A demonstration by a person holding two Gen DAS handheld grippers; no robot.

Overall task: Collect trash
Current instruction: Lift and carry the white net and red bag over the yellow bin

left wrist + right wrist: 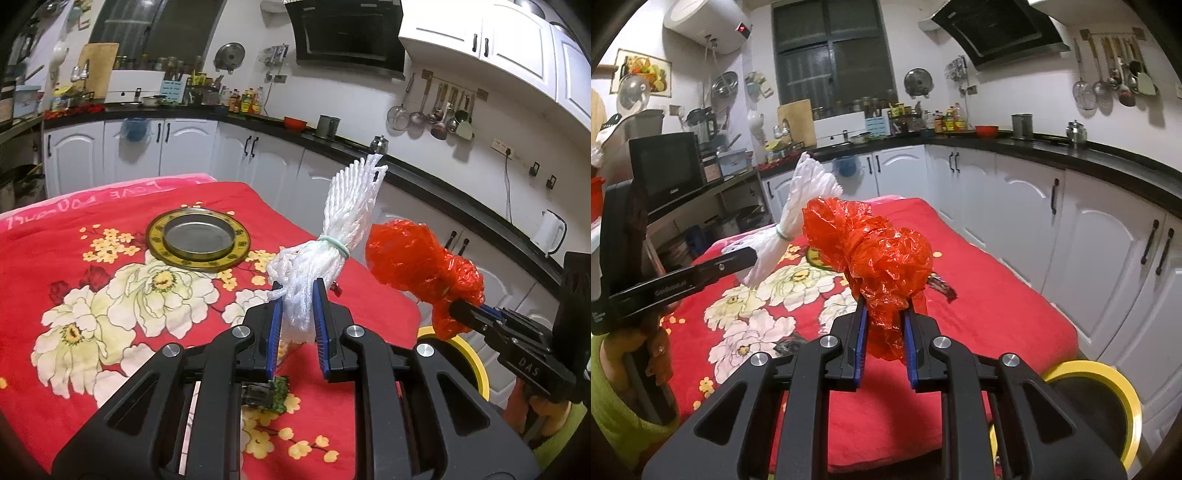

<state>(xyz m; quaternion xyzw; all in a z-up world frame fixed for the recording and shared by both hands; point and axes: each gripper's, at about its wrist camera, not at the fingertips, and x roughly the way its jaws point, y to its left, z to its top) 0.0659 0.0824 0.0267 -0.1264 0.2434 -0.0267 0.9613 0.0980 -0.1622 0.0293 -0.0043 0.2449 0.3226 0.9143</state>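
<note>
My left gripper (298, 291) is shut on a white foam net bundle (343, 221) tied with a pale green band, held up above the red flowered cloth (92, 295). My right gripper (885, 308) is shut on a crumpled red plastic bag (882, 251), also lifted off the table. In the left wrist view the red plastic bag (417, 258) and the right gripper (458, 304) sit to the right. In the right wrist view the white net bundle (798, 206) and the left gripper (748, 258) show at left. A yellow-rimmed bin (1108, 387) stands below the table's right edge.
A round tin lid with a gold rim (198, 240) lies on the cloth. A dark wrapper (942, 286) lies on the cloth beyond the red bag. A small green and dark scrap (269, 395) lies under the left jaws. White cabinets (1034, 206) and a black counter run around the table.
</note>
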